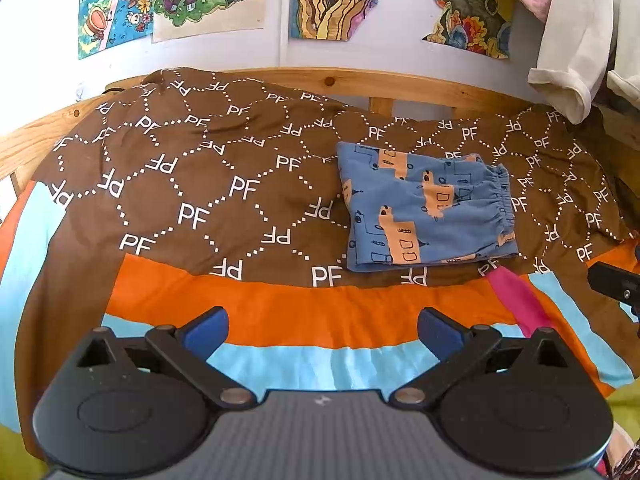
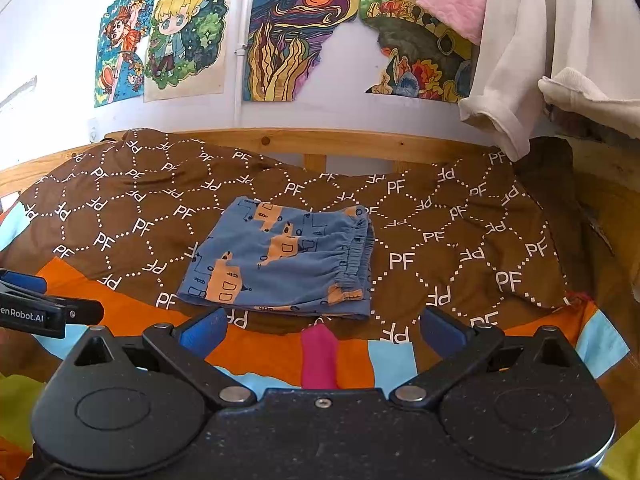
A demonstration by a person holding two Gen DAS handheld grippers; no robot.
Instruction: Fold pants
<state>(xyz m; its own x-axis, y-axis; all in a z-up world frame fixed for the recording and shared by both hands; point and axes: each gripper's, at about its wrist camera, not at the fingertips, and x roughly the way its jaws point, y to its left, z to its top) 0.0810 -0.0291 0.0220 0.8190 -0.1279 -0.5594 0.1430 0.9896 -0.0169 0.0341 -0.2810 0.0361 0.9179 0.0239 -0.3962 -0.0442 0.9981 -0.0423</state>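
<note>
- Left wrist view: the left gripper (image 1: 322,330) hangs released, its blue pads (image 1: 206,330) spread wide with nothing between them, over the orange and light-blue stripes of the bedcover (image 1: 192,184).
- The pants (image 1: 426,212), blue with orange vehicle prints, lie on the brown "PF" part of that bedcover as a compact, layered rectangle, elastic waistband (image 1: 502,204) turned to the right; they sit well beyond the pads and to their right.
- Judged from how they lie, the fold looks close to done. If one more fold is wanted, a pinch at the waistband edge through all layers, carried flat across to the opposite edge, would keep the stack square; a shallow pinch may catch only the top layer.
- Right wrist view: the right gripper (image 2: 322,330) is likewise released and empty, pads apart, with the pants (image 2: 280,256) just beyond its fingertips and centred between them.
- A pink strip (image 2: 319,356) of the bedcover runs under the gripper, just short of the near edge of the pants; that near edge seems to show two layers, though the fisheye blurs it.
- Left of the pants the bedcover is bare and gives the most open room; the wooden bed rail (image 2: 360,144) closes off the far side, and a white garment (image 2: 532,52) hangs above the far right corner, so lifts there should stay low.
- Part of the left gripper shows at this view's left edge, well apart from the pants.
</note>
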